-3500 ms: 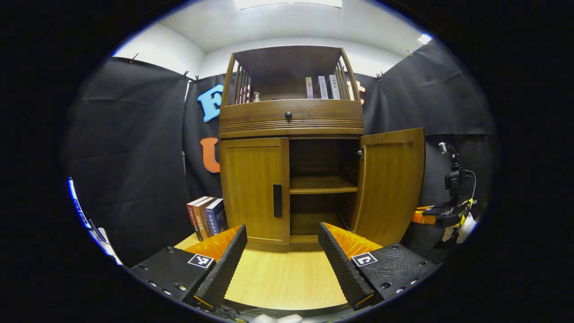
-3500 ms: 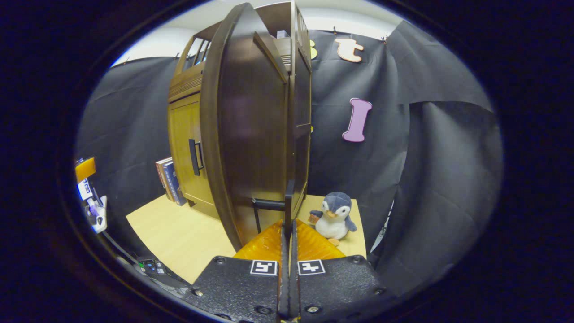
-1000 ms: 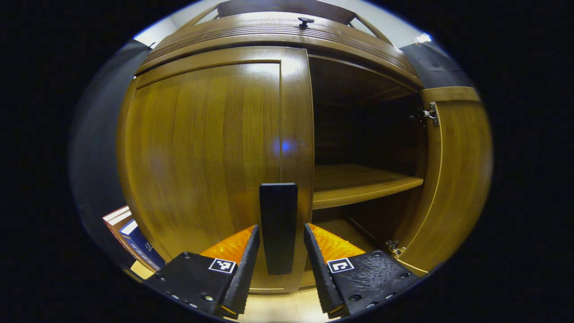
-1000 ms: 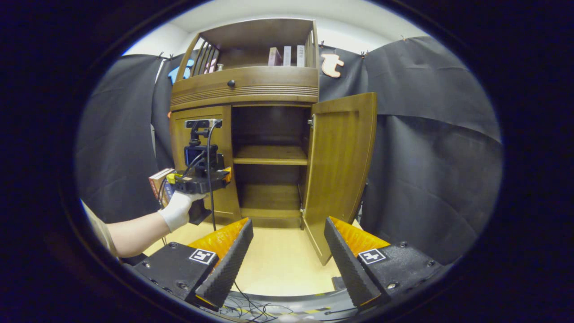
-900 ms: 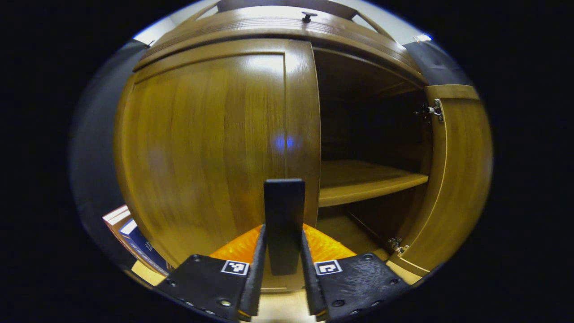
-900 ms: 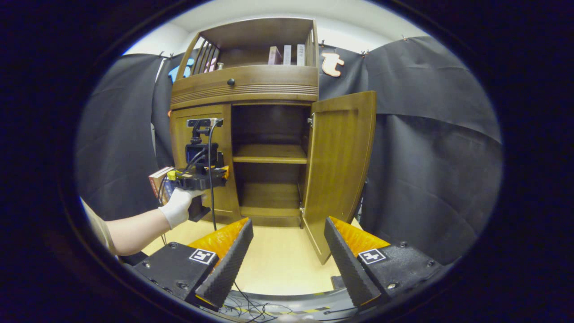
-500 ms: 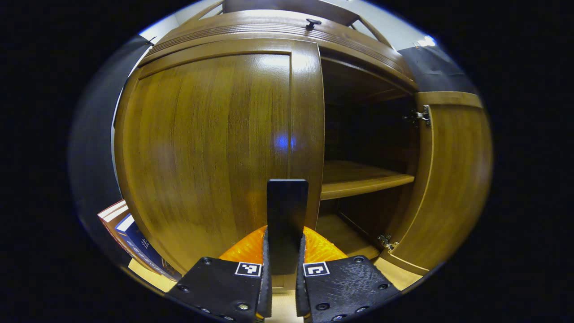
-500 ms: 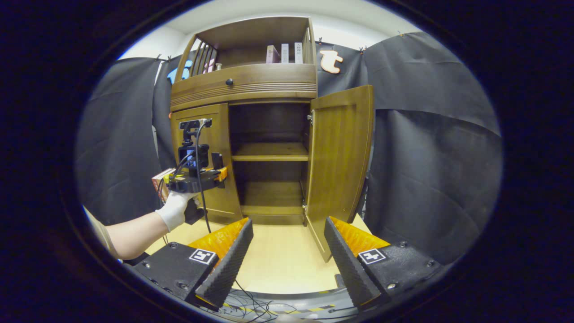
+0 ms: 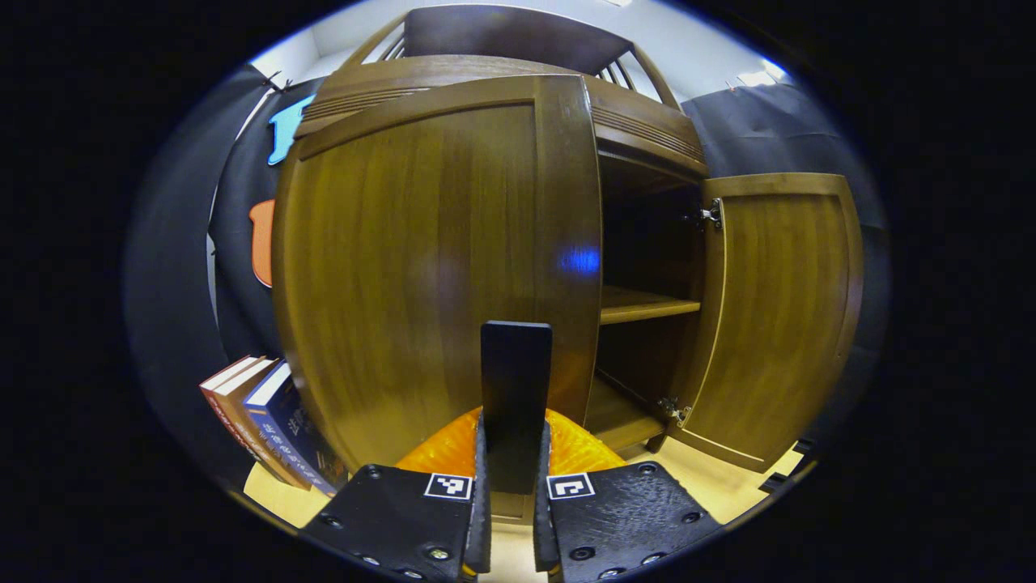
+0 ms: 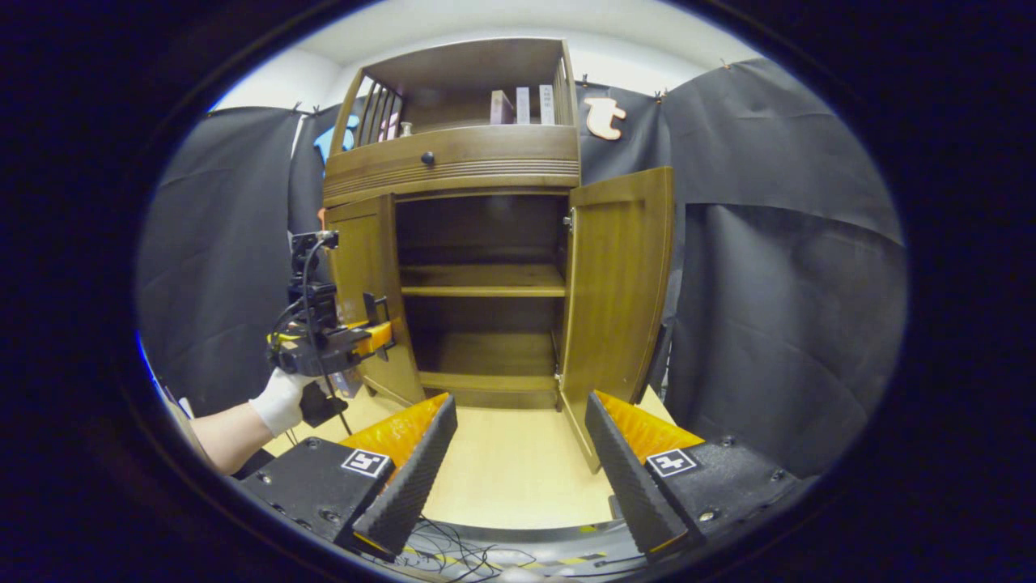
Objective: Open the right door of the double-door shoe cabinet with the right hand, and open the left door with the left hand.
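Note:
A brown wooden shoe cabinet [image 10: 453, 158] stands at the back of a light wooden floor. Its right door [image 10: 619, 275] [image 9: 773, 316] is swung wide open, showing bare shelves [image 10: 484, 281]. The left door [image 9: 429, 259] [image 10: 364, 267] stands partly swung out from the cabinet. My left gripper [image 9: 510, 453] is shut on that door's dark vertical handle [image 9: 515, 389]. In the right gripper view that left gripper [image 10: 368, 332], held by a gloved hand [image 10: 283, 401], is at the handle. My right gripper [image 10: 518, 453] is open in front of the cabinet, low over the floor, holding nothing.
Several books [image 9: 271, 421] lean beside the cabinet's left side. More books [image 10: 522, 105] stand on the top shelf above a drawer with a round knob [image 10: 427, 158]. Black cloth walls [image 10: 777, 308] close in both sides. Cables [image 10: 477, 551] lie on the floor at the near edge.
My left gripper closed on the left door's handle, then pulled it: the door has swung outward from closed. The right gripper stays open and back from the wide-open right door.

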A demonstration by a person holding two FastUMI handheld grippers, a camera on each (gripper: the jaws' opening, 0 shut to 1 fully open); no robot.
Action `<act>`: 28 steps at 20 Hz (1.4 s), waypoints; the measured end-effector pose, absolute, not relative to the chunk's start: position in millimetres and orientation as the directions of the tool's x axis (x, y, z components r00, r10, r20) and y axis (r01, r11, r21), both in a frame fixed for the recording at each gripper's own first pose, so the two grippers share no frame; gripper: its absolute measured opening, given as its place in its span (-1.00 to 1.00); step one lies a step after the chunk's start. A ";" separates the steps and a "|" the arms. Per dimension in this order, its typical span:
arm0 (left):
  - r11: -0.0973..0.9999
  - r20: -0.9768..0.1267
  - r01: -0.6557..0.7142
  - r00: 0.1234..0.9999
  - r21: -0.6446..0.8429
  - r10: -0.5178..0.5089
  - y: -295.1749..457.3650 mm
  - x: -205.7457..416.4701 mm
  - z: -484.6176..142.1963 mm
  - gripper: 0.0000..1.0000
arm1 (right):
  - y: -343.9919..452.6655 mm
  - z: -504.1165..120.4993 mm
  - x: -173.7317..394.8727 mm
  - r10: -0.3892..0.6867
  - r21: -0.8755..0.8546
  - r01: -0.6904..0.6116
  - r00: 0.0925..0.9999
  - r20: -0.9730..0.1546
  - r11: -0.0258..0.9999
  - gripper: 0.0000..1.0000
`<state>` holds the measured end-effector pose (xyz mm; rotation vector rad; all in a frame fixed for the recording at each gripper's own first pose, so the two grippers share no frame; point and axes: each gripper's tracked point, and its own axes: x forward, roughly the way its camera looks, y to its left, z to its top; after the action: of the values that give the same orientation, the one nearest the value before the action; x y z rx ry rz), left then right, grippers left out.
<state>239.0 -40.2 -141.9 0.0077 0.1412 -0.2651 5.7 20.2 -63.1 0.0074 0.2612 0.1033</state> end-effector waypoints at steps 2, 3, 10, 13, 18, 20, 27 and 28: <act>0.968 -0.135 0.251 0.959 -0.010 -0.250 -29.4 223.2 -140.1 -0.61 | 19.0 -67.1 -0.7 0.102 0.017 -0.101 0.959 -0.264 0.995 1.00; 0.970 -0.139 0.244 0.960 -0.011 -0.243 -23.6 215.8 -140.3 -0.61 | 18.7 -68.2 -3.3 0.104 0.020 -0.103 0.958 -0.267 0.995 1.00; 0.985 -0.145 0.175 0.974 -0.012 -0.174 28.0 168.5 -141.4 -0.63 | 34.9 -74.3 -14.4 0.154 0.048 -0.147 0.950 -0.270 0.988 1.00; 0.993 -0.146 0.121 0.982 -0.003 -0.120 60.6 152.7 -139.5 -0.71 | 49.2 -76.0 -20.0 0.187 0.052 -0.180 0.945 -0.269 0.982 1.00; 1.000 -0.152 0.006 0.988 0.010 -0.005 115.1 135.5 -141.6 -1.00 | 68.8 -83.2 -29.6 0.240 0.064 -0.232 0.930 -0.278 0.971 1.00; 1.000 -0.147 -0.013 0.989 0.005 0.013 134.4 132.1 -142.1 -1.00 | 71.7 -83.6 -34.5 0.252 0.068 -0.243 0.927 -0.276 0.968 1.00; 0.999 -0.136 0.018 0.991 -0.026 -0.022 174.5 131.2 -141.2 -1.00 | 65.8 -80.5 -41.0 0.249 0.084 -0.235 0.933 -0.259 0.968 1.00; 0.999 -0.138 0.027 0.990 -0.019 -0.030 175.9 131.3 -141.3 -1.00 | 64.9 -79.2 -40.5 0.245 0.086 -0.230 0.935 -0.257 0.969 1.00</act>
<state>131.3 175.9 -141.3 -0.0171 0.1383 -0.0286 -40.5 64.9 -79.2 0.0545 0.2693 0.2430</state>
